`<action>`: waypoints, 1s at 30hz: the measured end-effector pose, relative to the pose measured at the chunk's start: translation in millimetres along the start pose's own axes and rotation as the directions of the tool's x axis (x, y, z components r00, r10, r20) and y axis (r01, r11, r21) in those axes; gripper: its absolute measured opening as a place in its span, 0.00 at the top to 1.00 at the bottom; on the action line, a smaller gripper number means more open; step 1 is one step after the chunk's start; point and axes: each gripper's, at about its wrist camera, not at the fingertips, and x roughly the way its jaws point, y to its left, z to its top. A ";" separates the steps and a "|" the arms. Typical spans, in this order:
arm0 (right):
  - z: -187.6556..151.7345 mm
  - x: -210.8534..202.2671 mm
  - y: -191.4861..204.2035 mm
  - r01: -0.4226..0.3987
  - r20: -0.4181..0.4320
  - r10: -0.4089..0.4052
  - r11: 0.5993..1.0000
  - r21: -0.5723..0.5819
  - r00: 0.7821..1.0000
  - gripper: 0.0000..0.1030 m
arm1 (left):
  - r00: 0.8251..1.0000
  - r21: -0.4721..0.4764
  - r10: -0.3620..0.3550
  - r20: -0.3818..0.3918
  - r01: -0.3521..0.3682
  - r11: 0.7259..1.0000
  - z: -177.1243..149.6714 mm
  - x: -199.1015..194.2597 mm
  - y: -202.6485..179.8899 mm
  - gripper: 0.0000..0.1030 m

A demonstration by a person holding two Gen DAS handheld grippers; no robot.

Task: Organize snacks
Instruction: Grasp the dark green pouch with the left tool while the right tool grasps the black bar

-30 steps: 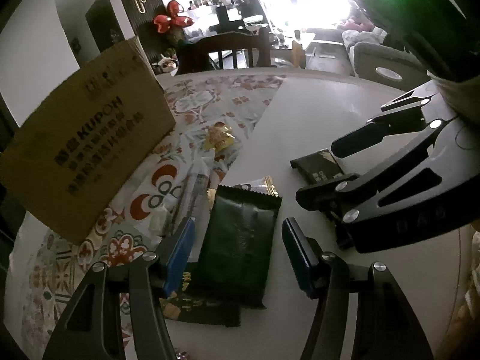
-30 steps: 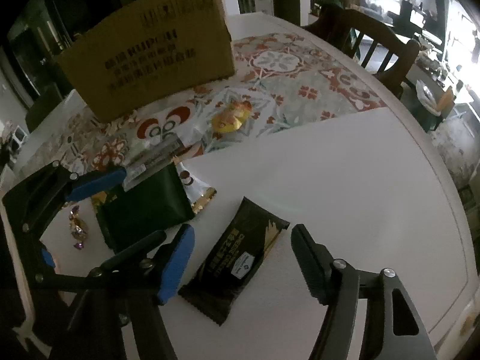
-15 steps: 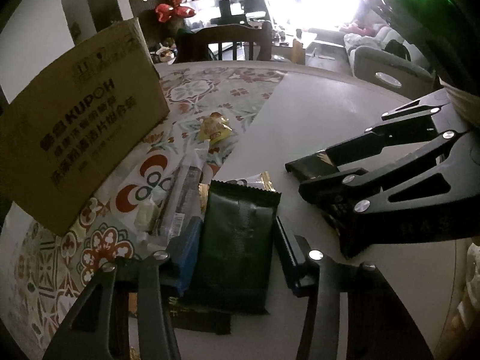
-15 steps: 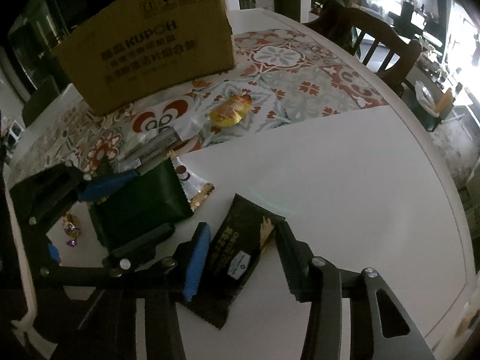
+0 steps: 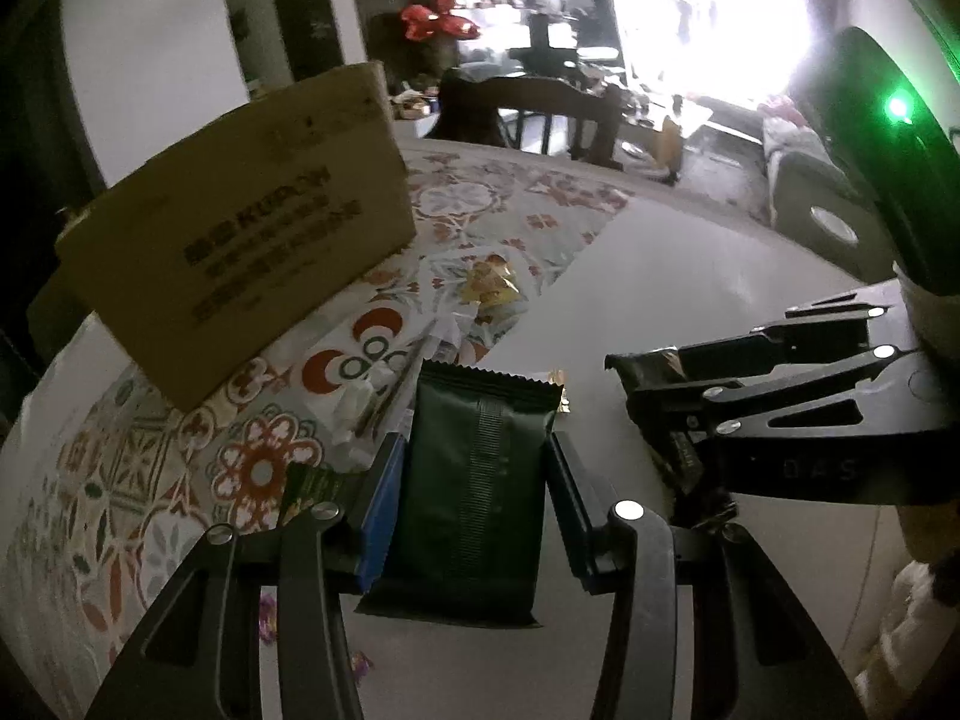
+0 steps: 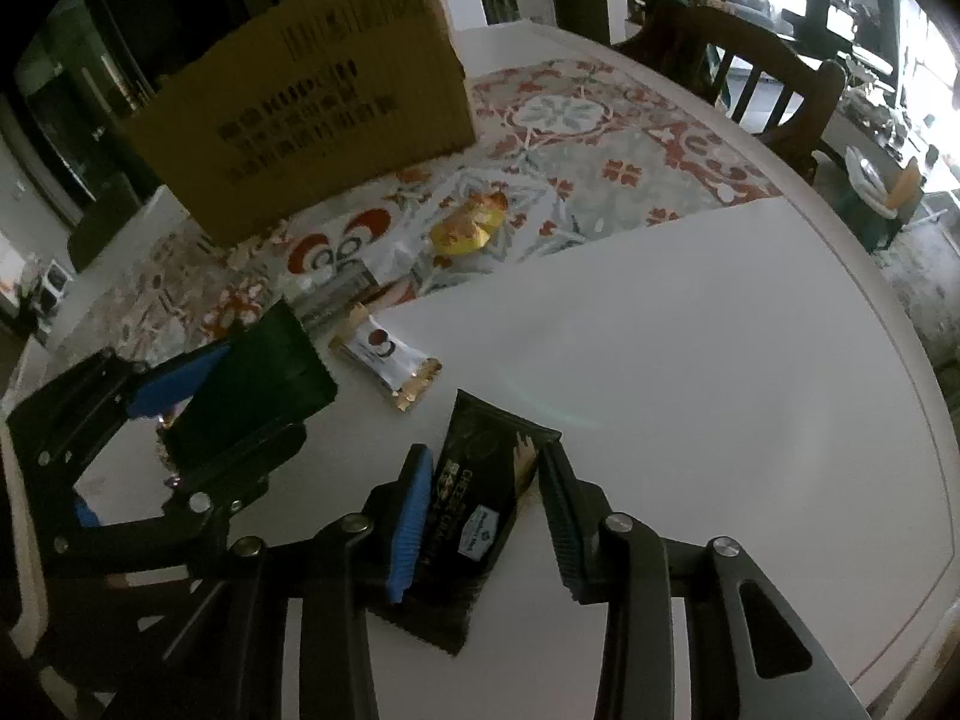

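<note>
Snacks mostly unsorted on table (image 6: 720, 360). My left gripper (image 5: 474, 480) pinches green packet (image 5: 474, 468), just lifted; right gripper (image 6: 486, 504), jaws just closing, clamps black cracker packet (image 6: 474, 516). Cardboard box (image 6: 312, 96) behind; yellow candy (image 6: 468, 225) and small bar (image 6: 384, 360) untouched.

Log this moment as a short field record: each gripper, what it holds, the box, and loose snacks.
left gripper: shut on green packet, jaws just closed
right gripper: shut on black packet, jaws just closing
box: cardboard, on the patterned cloth
loose snacks: yellow snack on the cloth; white bar on the bare table
</note>
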 end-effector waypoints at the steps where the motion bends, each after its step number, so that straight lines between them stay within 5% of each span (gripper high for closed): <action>1: -0.3 -2.9 0.5 -0.004 0.010 0.004 1.000 -0.002 1.000 0.64 | 1.000 -0.016 0.005 0.003 -0.005 1.000 -0.1 -2.6 -0.6 0.55; 14: -5.9 -42.0 0.4 -0.066 0.142 0.071 0.997 -0.036 0.987 0.67 | 0.994 -0.235 0.065 0.091 -0.042 0.971 3.0 -42.0 -3.2 0.55; 30: 6.2 -84.9 6.0 -0.092 0.326 0.122 0.990 -0.106 0.937 0.68 | 0.974 -0.331 0.160 0.162 -0.099 0.938 22.8 -73.8 4.2 0.55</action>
